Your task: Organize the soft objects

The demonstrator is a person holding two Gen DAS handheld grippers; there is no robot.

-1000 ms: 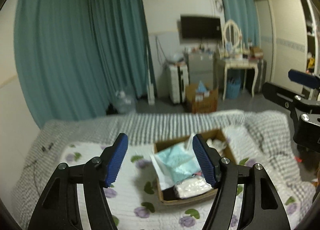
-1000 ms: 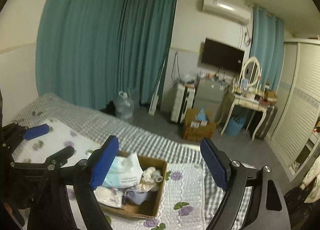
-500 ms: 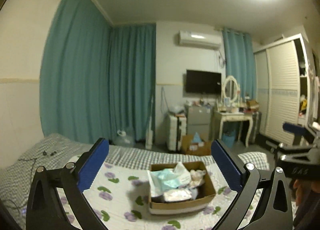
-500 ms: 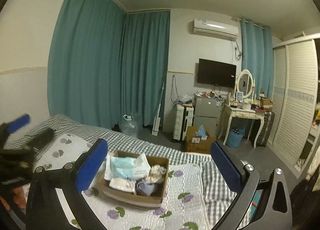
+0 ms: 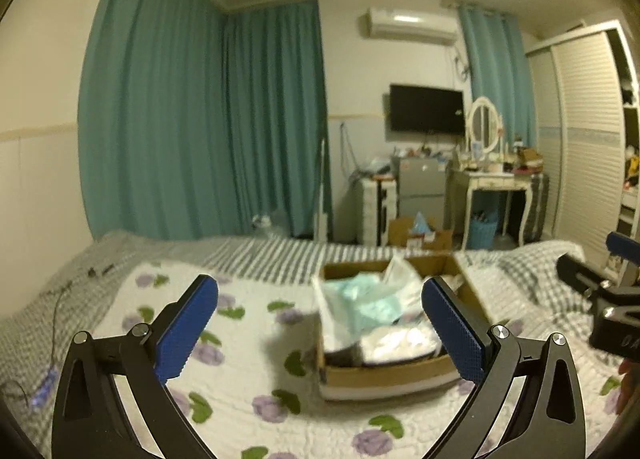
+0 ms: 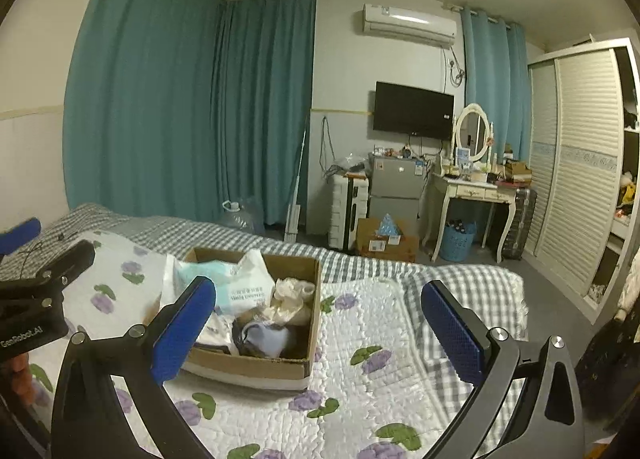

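Observation:
A cardboard box (image 5: 392, 375) (image 6: 256, 367) sits on the flowered quilt (image 5: 240, 379) (image 6: 380, 399) on the bed. It holds soft items: a white bag with a teal pack (image 5: 364, 299) (image 6: 228, 283), a white packet (image 5: 400, 343), cream cloth (image 6: 292, 295) and a pale blue-grey cloth (image 6: 264, 339). My left gripper (image 5: 320, 331) is open and empty, held above the quilt in front of the box. My right gripper (image 6: 318, 331) is open and empty, above the box's right side. Each gripper shows at the edge of the other's view.
A grey checked blanket (image 6: 460, 291) covers the bed's far side and right. Teal curtains (image 6: 180, 107), a dressing table (image 6: 472, 187), a small fridge (image 6: 394, 183), a floor box (image 6: 384, 239) and a slatted wardrobe (image 6: 576, 163) stand beyond.
Both cameras have tipped back down from the ceiling toward the bed. The box now sits closer and larger in both views. Both grippers stay open.

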